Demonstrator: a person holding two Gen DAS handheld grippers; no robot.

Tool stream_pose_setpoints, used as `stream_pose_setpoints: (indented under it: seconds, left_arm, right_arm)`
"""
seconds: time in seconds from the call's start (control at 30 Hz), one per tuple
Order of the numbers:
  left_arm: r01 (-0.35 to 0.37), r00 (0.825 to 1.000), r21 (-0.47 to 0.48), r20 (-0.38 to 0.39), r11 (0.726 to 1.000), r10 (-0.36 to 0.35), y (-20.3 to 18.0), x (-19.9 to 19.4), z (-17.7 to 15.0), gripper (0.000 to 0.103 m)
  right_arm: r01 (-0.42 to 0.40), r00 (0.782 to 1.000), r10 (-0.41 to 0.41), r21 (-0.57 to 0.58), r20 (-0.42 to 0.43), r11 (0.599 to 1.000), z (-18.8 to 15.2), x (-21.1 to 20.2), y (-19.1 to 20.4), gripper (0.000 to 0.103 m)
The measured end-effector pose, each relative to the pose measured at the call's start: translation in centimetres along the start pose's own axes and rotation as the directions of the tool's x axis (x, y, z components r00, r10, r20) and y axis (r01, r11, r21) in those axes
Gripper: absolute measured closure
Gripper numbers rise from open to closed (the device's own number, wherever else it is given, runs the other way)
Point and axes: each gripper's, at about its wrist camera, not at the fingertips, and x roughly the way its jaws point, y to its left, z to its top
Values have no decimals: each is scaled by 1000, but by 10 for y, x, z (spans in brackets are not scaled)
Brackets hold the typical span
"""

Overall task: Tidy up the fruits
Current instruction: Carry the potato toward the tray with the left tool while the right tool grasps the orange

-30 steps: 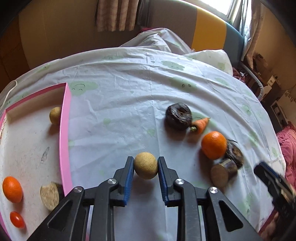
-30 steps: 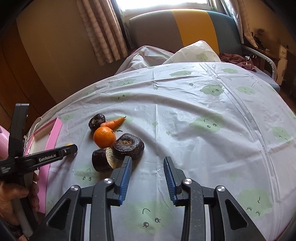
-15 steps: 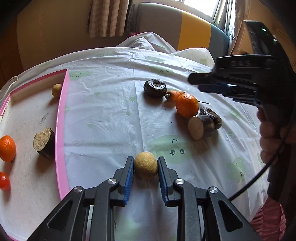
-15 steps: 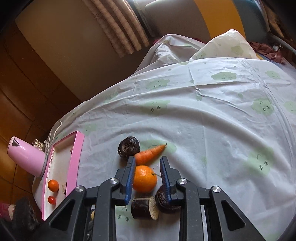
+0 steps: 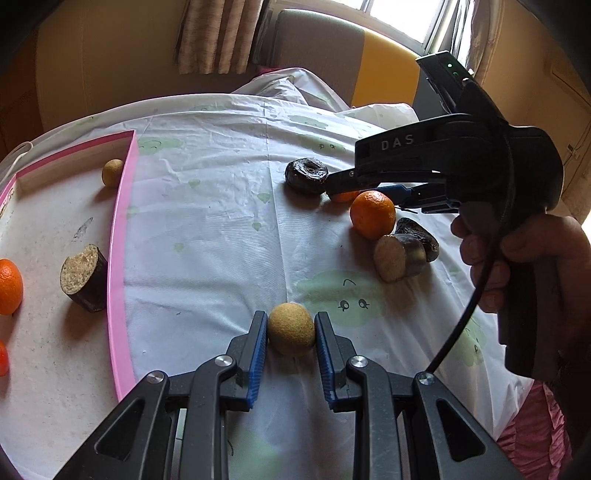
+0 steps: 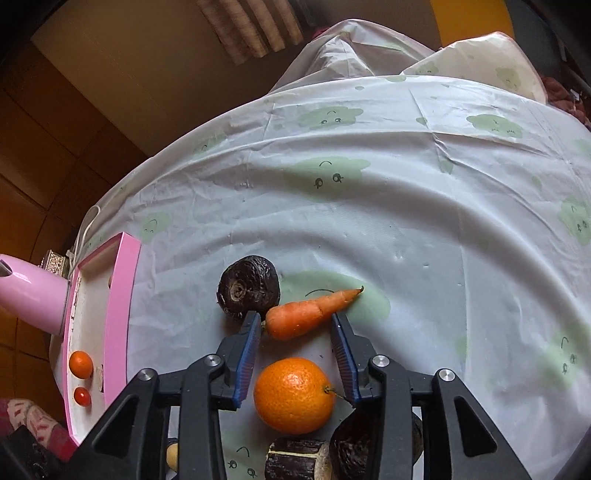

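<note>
light source: daylight pours in from the window at the top of the left wrist view, blown out to pure white there
tablecloth: bright and evenly lit, a bit washed out toward its far edge
shadows: soft ones fall toward the camera, e.g. under the orange and the cut dark root in the pink tray
right wrist view: dimmer and warmer, the wooden wall goes murky brown
distortion: heavy fisheye, the tablecloth's edges bow into a dome, black vignette in the corners
sharpness: mostly crisp; the carrot is clear, the bottom edge gets a little soft
</note>
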Motion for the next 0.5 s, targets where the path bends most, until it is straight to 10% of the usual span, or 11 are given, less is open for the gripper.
stream_pose_setpoints:
  seconds: [0.37, 0.5]
  left_arm:
    - [4, 1000, -9, 6, 1000, -4, 1, 1, 0, 77]
    - [-8, 1000, 12, 7, 1000, 8, -2, 0, -1, 77]
  right_arm:
    - [-8, 999, 5, -89, -34, 996, -21, -15, 3, 42]
    - [38, 998, -45, -150, -44, 988, -25, -10, 12, 64]
